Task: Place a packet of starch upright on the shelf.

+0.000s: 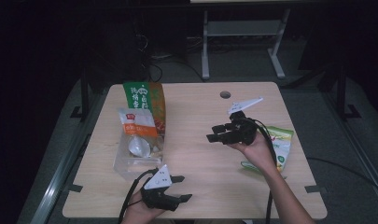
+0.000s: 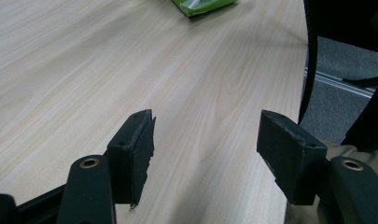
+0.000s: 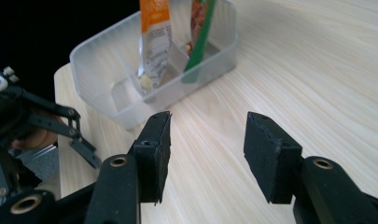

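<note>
At the pale wooden desk (image 1: 200, 116) I hold two grippers, both empty. My right gripper (image 1: 219, 133) hangs above the desk's right half, aimed leftward toward the clear plastic bin (image 1: 130, 161); its fingers (image 3: 154, 149) stand well apart with nothing but bare wood between them. In the right gripper view the bin lies just ahead of the fingers, its near wall not touched. Inside the bin an orange-and-white packet (image 1: 137, 126) and a green-and-brown bag (image 1: 147, 100) stand leaning upright. My left gripper (image 1: 179, 189) rests low at the desk's near edge, just beside the bin's near right corner, its fingers (image 2: 133, 149) wide open over bare wood. A green snack bag (image 1: 280, 144) lies flat at the desk's right edge, partly under my right forearm, well apart from the bin.
</note>
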The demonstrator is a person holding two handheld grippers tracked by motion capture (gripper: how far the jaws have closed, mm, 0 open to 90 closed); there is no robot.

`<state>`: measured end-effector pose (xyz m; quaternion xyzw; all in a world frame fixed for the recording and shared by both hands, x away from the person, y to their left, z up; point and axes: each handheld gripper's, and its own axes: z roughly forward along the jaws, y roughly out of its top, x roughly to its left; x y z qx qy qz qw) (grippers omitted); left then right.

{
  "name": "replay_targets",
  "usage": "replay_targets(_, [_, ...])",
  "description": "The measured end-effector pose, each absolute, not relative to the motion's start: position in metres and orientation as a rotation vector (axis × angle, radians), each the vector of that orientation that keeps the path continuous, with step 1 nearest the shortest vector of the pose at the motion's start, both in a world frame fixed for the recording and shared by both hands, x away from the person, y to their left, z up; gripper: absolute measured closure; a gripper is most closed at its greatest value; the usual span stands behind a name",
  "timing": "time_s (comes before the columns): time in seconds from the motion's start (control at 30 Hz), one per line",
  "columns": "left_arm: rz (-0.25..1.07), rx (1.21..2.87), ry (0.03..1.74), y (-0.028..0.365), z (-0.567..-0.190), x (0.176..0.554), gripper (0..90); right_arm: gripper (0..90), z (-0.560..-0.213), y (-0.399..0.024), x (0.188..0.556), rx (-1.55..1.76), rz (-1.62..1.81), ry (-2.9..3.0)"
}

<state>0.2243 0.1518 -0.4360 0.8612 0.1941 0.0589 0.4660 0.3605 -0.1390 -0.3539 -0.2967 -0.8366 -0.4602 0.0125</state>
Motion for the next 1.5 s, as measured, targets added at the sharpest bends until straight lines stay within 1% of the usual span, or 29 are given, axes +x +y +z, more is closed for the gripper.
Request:
replay_targets(0.4, [0.145, 2.119, 0.477, 0.152, -0.435, 0.224, 36.0, 47.3, -0.362, -0.181, 0.350, -1.025, -1.420, -2.596])
replay_targets(0.5, [0.146, 2.116, 0.479, 0.152, -0.435, 0.224, 35.9, 45.3, -0.364, -0.189, 0.348, -1.043, -1.413, -2.610])
replay_targets(1.17, [0.140, 2.118, 0.489, 0.150, -0.436, 0.224, 35.7, 44.4, -0.385, -0.261, 0.328, -1.317, -1.301, -2.628])
replay_targets(1.5, [0.140, 2.119, 0.493, 0.149, -0.437, 0.225, 35.7, 43.4, -0.401, -0.298, 0.322, -1.444, -1.281, -2.580])
